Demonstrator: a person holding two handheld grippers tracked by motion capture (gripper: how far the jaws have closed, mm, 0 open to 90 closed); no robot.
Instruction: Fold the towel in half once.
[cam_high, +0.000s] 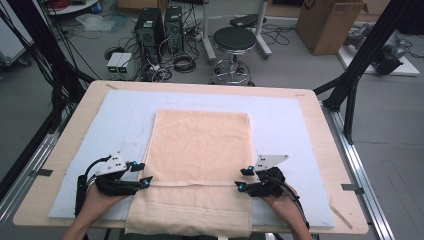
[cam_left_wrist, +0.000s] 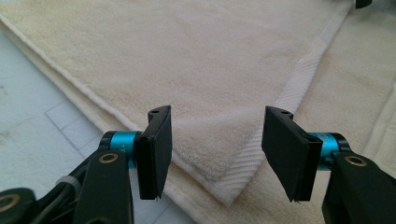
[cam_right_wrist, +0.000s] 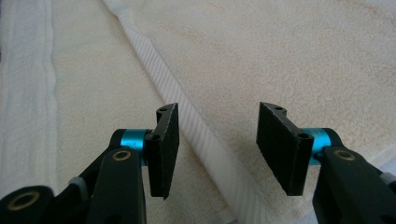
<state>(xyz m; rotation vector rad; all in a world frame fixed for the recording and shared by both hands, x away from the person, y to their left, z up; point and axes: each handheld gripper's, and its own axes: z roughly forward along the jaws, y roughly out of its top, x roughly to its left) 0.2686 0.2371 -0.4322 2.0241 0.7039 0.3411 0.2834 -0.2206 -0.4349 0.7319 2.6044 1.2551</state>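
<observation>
The left black two-jaw gripper with blue-tipped jaws is held low in the person's left hand, forearm entering from the bottom edge, jaws parted and pointing inward to the right. The right black two-jaw gripper sits in the right hand, mirrored, jaws likewise parted and pointing left. Both grippers lie level with each other, well apart.

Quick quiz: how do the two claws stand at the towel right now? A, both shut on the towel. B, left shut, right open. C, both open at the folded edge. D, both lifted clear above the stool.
C: the left claw and right claw each show a wide gap between their jaws, with the towel edge lying ungripped there.
</observation>
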